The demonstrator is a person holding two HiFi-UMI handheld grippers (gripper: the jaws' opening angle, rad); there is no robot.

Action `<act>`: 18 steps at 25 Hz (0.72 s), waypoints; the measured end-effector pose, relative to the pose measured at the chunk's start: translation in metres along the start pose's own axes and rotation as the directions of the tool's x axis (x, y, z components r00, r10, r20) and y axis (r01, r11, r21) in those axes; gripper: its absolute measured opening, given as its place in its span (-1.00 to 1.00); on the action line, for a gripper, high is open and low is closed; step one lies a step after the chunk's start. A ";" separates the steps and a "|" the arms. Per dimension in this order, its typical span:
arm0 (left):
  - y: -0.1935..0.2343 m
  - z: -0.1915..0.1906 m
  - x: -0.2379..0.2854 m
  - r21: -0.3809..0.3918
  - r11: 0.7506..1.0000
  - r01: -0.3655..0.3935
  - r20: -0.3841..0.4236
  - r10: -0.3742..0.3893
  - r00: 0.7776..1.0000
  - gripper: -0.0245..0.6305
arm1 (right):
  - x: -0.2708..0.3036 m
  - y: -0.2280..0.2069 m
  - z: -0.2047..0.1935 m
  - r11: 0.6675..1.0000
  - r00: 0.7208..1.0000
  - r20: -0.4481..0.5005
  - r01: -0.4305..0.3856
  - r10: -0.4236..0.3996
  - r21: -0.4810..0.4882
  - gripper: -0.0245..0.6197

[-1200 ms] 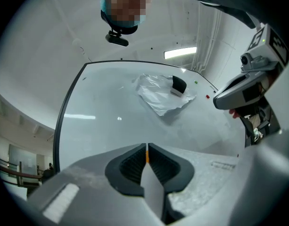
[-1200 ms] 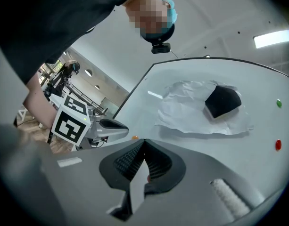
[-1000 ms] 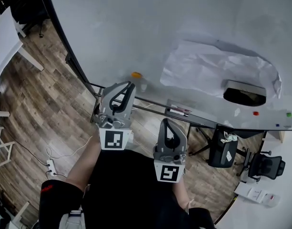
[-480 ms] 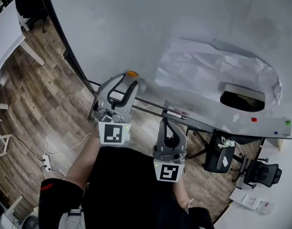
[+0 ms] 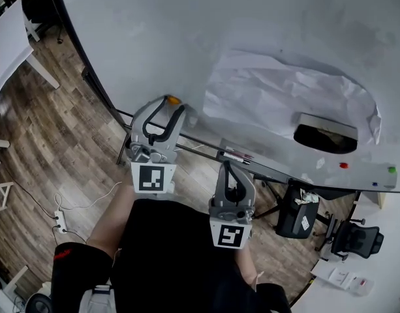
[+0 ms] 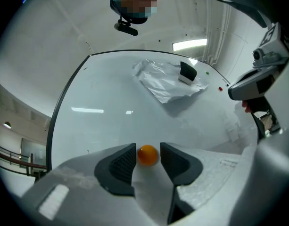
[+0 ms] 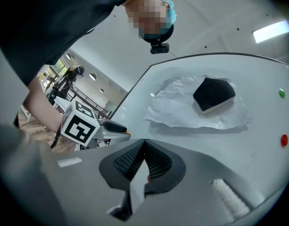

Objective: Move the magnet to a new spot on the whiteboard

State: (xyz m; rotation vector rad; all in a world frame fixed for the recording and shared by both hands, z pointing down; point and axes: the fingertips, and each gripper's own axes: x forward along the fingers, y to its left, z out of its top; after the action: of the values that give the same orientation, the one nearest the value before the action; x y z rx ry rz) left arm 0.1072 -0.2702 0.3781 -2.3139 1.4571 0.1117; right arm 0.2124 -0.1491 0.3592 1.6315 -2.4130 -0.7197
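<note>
A pale grey whiteboard (image 5: 186, 31) fills the upper part of the head view, with wood-plank floor (image 5: 43, 135) to its left. You hold the left gripper (image 5: 168, 108) up against the lower part of the board, and a small orange magnet (image 5: 173, 100) sits right at its fingertips. The right gripper (image 5: 231, 173) is lower and to the right of the left one. Well to the right of both grippers, a crumpled sheet of white paper (image 5: 271, 93) is on the board with a black eraser (image 5: 327, 134) on it. Further right are a red magnet (image 5: 344, 165) and a green magnet (image 5: 391, 169).

In the left gripper view, your jaws stand wide apart and have just been opening. The orange magnet is on the board between the two dark pads, nearer the left pad, and neither pad presses on it.

In the right gripper view, your jaws are closed tip to tip with nothing held. The paper and eraser lie ahead of the jaws and to their right. The left gripper's marker cube shows to their left.
</note>
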 end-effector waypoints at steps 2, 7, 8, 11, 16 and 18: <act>0.001 0.000 0.001 -0.012 1.000 -0.008 0.002 0.008 1.000 -0.41 | 0.000 -0.001 0.000 1.000 1.000 0.002 0.001 -0.001 0.000 -0.92; 0.001 -0.004 0.001 -0.008 1.000 -0.013 -0.010 0.013 1.000 -0.49 | -0.004 -0.002 -0.002 1.000 1.000 -0.006 0.004 -0.004 0.001 -0.92; 0.002 -0.005 0.001 -0.011 1.000 -0.017 -0.015 0.017 1.000 -0.49 | -0.004 -0.002 -0.002 1.000 1.000 -0.006 0.004 -0.004 0.001 -0.91; 0.002 -0.006 0.001 -0.010 1.000 -0.019 -0.019 0.019 1.000 -0.52 | -0.005 -0.002 -0.001 1.000 1.000 -0.005 0.009 -0.009 0.002 -0.92; 0.002 -0.007 0.000 -0.023 1.000 -0.013 -0.026 0.012 1.000 -0.52 | -0.006 -0.001 0.002 1.000 1.000 -0.005 0.017 -0.017 0.000 -0.92; 0.002 -0.007 0.000 -0.018 1.000 -0.007 -0.026 0.006 1.000 -0.53 | -0.006 0.000 0.003 1.000 1.000 -0.008 0.019 -0.019 -0.001 -0.91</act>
State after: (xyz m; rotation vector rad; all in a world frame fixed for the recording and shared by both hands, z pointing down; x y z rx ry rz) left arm 0.1046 -0.2736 0.3835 -2.3332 1.4823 0.0969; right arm 0.2144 -0.1427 0.3578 1.6564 -2.3945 -0.7163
